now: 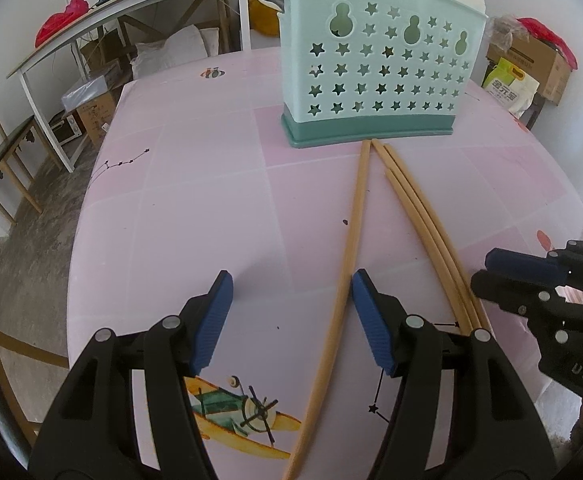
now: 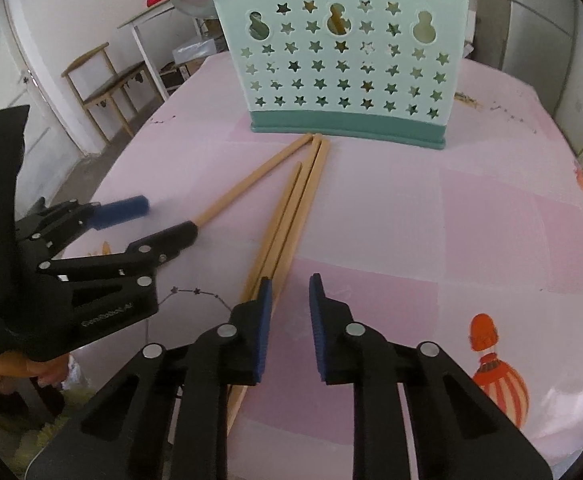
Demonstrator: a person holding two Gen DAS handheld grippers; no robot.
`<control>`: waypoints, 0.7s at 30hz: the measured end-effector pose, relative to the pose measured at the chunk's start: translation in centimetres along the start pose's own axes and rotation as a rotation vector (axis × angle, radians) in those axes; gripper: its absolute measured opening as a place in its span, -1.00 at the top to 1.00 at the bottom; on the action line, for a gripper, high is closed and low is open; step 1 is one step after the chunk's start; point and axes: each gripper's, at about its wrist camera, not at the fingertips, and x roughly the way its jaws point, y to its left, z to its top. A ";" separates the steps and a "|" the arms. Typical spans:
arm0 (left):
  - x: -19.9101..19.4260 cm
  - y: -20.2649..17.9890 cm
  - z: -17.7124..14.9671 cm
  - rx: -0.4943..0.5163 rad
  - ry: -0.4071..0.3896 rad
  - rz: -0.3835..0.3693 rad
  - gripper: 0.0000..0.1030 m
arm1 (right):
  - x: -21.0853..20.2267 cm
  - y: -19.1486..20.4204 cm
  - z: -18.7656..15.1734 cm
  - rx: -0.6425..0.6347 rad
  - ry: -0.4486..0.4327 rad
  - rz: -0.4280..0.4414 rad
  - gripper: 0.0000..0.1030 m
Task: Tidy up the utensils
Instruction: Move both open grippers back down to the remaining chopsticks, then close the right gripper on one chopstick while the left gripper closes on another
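A mint-green utensil holder (image 1: 371,72) (image 2: 343,60) with star holes stands at the far side of the pink table; wooden sticks poke out of its top. One lone chopstick (image 1: 355,208) (image 2: 259,172) lies on the cloth and runs between the fingers of my left gripper (image 1: 291,308) (image 2: 169,218), close to the right pad, untouched. Its jaws stand wide open. A bundle of three chopsticks (image 1: 423,216) (image 2: 295,208) lies beside it. My right gripper (image 2: 289,304) (image 1: 483,270) sits just right of that bundle, which passes under its left finger. A narrow empty gap shows between its pads.
The pink tablecloth (image 1: 195,184) carries cartoon prints. Its left edge drops to a concrete floor. Beyond stand a white side table (image 1: 131,4), a wooden chair (image 2: 103,80), cardboard boxes (image 1: 531,60) and red bags (image 1: 63,20).
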 end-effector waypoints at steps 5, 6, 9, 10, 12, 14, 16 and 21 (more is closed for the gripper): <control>0.0 0.4 0.1 -0.008 0.010 0.013 -0.15 | 0.3 -1.0 0.0 0.034 0.013 -0.036 0.82; 0.0 0.4 0.1 -0.008 0.011 0.017 -0.15 | 0.3 -1.3 -0.1 0.042 0.013 -0.044 0.82; 0.0 0.6 0.2 -0.007 0.017 0.024 -0.15 | 0.1 -2.1 0.0 0.077 0.018 -0.024 0.82; 0.0 0.7 0.2 -0.010 0.019 0.024 -0.15 | -0.1 -2.3 0.0 0.089 0.016 0.001 0.82; -0.1 0.7 0.2 -0.014 0.020 0.026 -0.15 | -0.4 -2.2 0.0 0.090 0.009 0.040 0.82; -0.1 0.7 0.3 -0.017 0.021 0.029 -0.15 | -0.7 -1.8 0.0 0.080 0.003 0.065 0.82; -0.1 0.7 0.3 -0.019 0.021 0.030 -0.15 | -0.7 -1.5 0.0 0.067 0.005 0.074 0.81; 0.0 0.7 0.3 -0.018 0.021 0.032 -0.15 | 0.0 -0.3 -0.2 0.038 0.022 0.069 0.81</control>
